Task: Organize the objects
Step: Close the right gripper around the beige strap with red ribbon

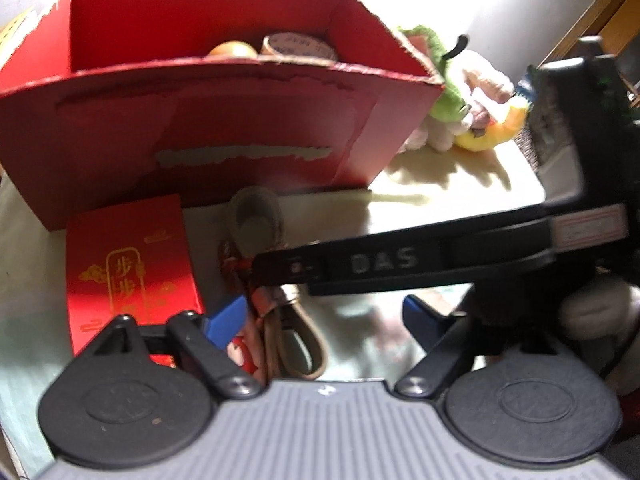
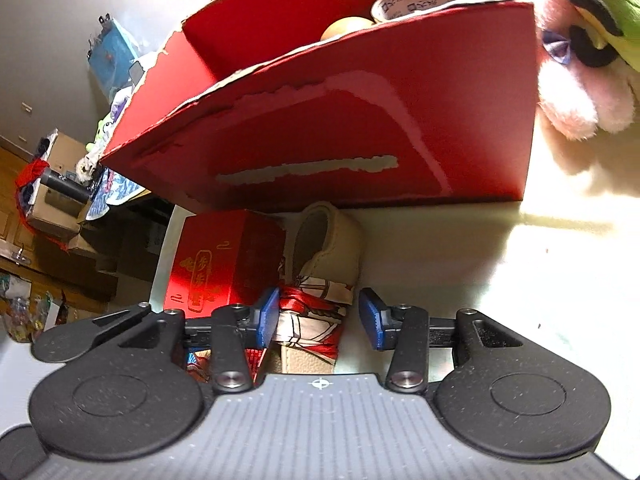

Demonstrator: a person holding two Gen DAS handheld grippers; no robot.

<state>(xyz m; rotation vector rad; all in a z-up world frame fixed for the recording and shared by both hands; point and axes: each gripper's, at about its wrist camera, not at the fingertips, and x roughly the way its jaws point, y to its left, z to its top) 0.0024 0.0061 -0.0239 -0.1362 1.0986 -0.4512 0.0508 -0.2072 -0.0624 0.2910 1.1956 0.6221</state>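
Right tongs (image 2: 318, 318) parted, straddling beige pouch (image 2: 324, 248), left pad touching.

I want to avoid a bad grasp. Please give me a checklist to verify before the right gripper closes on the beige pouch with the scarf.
1. Right gripper open: ok.
2. Beige pouch between its fingers, at the scarf: ok.
3. Small red box outside the fingers: ok, but very near.
4. Left gripper open, holding nothing: ok.
5. Big red box has room beside the tape roll and orange ball: cannot tell.
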